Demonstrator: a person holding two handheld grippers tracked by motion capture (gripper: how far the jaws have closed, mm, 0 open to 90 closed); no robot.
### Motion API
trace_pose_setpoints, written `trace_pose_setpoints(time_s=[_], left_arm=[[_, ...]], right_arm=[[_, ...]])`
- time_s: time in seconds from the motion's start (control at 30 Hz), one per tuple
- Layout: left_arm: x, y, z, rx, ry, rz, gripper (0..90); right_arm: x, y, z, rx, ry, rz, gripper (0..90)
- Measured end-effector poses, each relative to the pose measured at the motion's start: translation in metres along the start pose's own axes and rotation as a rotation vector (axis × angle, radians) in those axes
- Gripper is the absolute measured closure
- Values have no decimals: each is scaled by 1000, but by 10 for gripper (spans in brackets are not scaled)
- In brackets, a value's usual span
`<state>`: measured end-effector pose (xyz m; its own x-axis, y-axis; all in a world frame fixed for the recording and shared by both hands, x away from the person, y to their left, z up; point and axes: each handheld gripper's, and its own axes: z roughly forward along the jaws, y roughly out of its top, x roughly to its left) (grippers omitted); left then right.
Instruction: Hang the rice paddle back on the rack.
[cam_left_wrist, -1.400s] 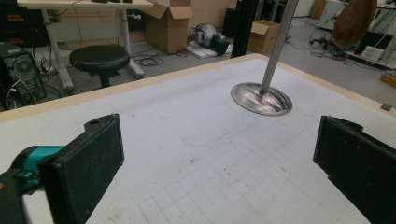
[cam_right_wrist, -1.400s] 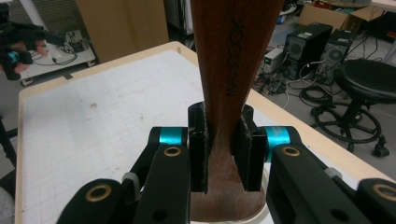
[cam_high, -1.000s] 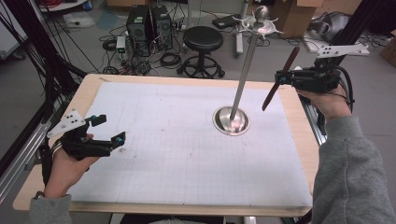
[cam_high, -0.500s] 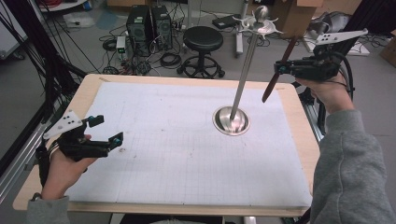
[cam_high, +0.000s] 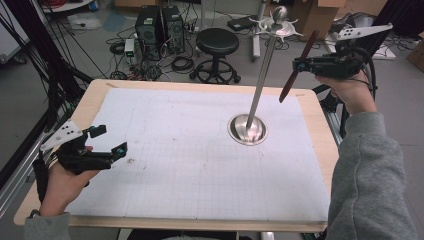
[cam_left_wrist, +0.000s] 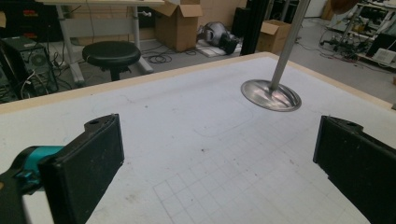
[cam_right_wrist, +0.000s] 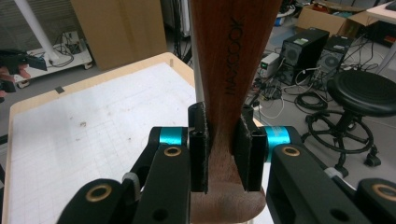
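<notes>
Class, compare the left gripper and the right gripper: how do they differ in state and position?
The left gripper is open and empty; the right gripper is shut on a wooden utensil. The left gripper sits low over the mat near the table's left edge; the right gripper is raised beyond the far right corner, near the metal stand. Each is held in a hand.

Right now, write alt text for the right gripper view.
The right tool is shut on a dark wooden utensil stamped with lettering, gripping its narrow neck. Beyond lie a white gridded table, a black stool and computer towers on the floor.
</notes>
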<state>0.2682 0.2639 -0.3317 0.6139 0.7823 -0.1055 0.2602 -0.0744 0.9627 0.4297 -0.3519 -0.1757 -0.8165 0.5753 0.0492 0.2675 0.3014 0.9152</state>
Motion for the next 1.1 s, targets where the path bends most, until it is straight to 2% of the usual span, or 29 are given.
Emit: trace_pose_setpoints(time_s=[0.5,0.73,0.93,1.1], left_arm=[[1,0,-4,-2,3,0,23],[4,2,-9,-19,15,-8,23],[4,1,-7,-7,10,-3,22],[8,0,-9,-10,23,-12,23]], right_arm=[[0,3,5,6,-3,-6,773],[0,4,8,-1,-2,-8,774],[0,4,10,6,-4,-9,774],[-1,4,11,1,-7,-11,774]])
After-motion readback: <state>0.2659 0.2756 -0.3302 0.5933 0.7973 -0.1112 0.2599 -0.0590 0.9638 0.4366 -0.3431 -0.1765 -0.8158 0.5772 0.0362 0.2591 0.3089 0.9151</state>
